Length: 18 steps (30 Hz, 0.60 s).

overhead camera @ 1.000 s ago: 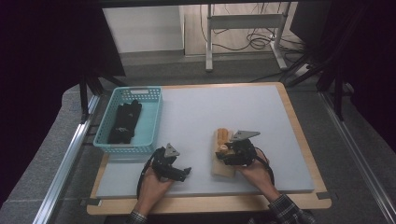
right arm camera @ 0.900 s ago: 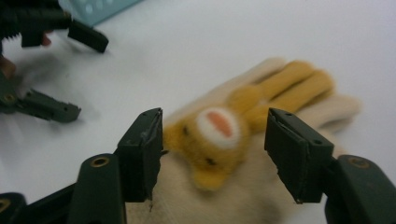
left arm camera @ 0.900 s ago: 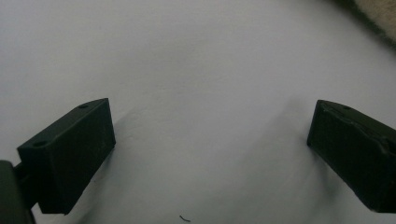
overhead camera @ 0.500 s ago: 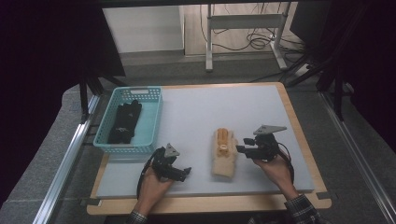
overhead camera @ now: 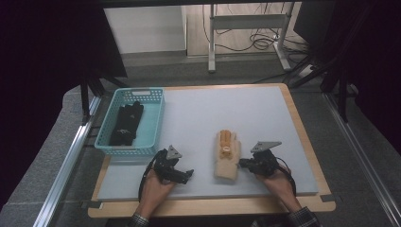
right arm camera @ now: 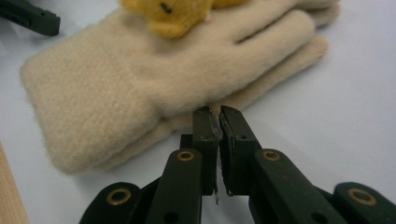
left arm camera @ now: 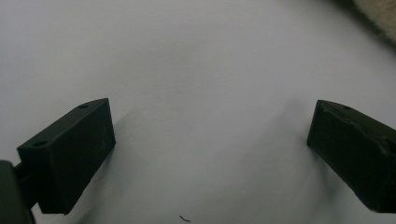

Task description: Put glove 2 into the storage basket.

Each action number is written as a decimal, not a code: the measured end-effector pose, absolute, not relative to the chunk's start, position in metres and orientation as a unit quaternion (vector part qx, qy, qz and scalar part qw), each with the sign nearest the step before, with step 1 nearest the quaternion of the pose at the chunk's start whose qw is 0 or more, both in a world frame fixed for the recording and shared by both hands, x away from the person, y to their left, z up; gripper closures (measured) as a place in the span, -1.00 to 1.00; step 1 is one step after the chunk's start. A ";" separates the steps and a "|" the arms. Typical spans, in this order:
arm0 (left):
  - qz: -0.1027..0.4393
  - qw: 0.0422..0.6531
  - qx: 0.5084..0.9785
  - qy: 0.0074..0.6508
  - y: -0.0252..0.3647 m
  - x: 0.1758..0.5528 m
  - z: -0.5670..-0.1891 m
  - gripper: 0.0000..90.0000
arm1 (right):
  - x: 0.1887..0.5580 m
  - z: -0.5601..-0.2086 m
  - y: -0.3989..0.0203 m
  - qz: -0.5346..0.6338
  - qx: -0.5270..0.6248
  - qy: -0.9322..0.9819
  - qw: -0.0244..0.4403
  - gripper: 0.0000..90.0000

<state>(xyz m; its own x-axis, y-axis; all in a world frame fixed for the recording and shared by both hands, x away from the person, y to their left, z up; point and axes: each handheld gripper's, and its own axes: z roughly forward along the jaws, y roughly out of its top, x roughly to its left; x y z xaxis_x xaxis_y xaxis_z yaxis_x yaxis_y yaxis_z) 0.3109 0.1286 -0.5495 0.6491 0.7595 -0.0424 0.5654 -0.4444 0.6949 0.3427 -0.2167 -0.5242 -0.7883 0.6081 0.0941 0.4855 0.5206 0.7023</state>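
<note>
Left gripper (overhead camera: pixel 182 174) unchanged on the worktop (overhead camera: pixel 198 118), fingers released. Cream glove (overhead camera: pixel 227 153) lies mid-worktop. Right gripper (overhead camera: pixel 242 164), farther right earlier, now sits beside the glove's edge, fingers just clenched together, grasping nothing.

floor: grey carpet (overhead camera: pixel 42 170) | wall: white panel (overhead camera: pixel 142 28) | furniture: metal stand (overhead camera: pixel 246 21) | surroundings: dark

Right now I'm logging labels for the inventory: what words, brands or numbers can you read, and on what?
None can be read.
The black gloves in the blue basket carry a small pale mark, too small to read.
The beige glove shows no print; its yellow patch has only dark stitches.
</note>
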 end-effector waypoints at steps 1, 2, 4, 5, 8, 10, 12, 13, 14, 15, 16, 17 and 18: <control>0.139 0.349 0.838 0.395 0.129 0.311 -0.550 -0.97 | 0.342 -0.525 -0.216 0.374 0.314 0.869 0.081 0.86; 0.139 0.349 0.838 0.395 0.129 0.311 -0.550 -0.97 | 0.342 -0.526 -0.214 0.375 0.312 0.869 0.082 0.86; 0.139 0.349 0.838 0.395 0.129 0.311 -0.550 -0.97 | 0.341 -0.526 -0.212 0.376 0.307 0.870 0.083 0.87; 0.140 0.349 0.839 0.394 0.129 0.311 -0.550 -0.97 | 0.341 -0.526 -0.212 0.376 0.305 0.871 0.084 0.88; 0.140 0.350 0.839 0.393 0.129 0.311 -0.550 -0.97 | 0.340 -0.527 -0.209 0.376 0.301 0.872 0.085 0.88; 0.140 0.350 0.839 0.393 0.129 0.311 -0.550 -0.97 | 0.340 -0.527 -0.206 0.378 0.297 0.873 0.085 0.88; 0.141 0.350 0.839 0.393 0.129 0.311 -0.550 -0.97 | 0.340 -0.528 -0.204 0.379 0.295 0.873 0.085 0.88; 0.141 0.350 0.839 0.393 0.129 0.311 -0.550 -0.97 | 0.340 -0.528 -0.203 0.380 0.293 0.873 0.085 0.88; 0.141 0.350 0.839 0.393 0.129 0.311 -0.550 -0.97 | 0.339 -0.528 -0.201 0.380 0.291 0.874 0.085 0.88; 0.141 0.350 0.839 0.393 0.129 0.311 -0.550 -0.97 | 0.339 -0.528 -0.200 0.380 0.292 0.874 0.084 0.88; 0.141 0.350 0.839 0.393 0.129 0.311 -0.550 -0.97 | 0.339 -0.528 -0.197 0.380 0.290 0.874 0.085 0.88; 0.141 0.350 0.839 0.392 0.129 0.311 -0.550 -0.97 | 0.339 -0.528 -0.196 0.380 0.288 0.875 0.085 0.88; 0.141 0.350 0.839 0.393 0.129 0.311 -0.550 -0.97 | 0.339 -0.529 -0.194 0.381 0.287 0.875 0.085 0.88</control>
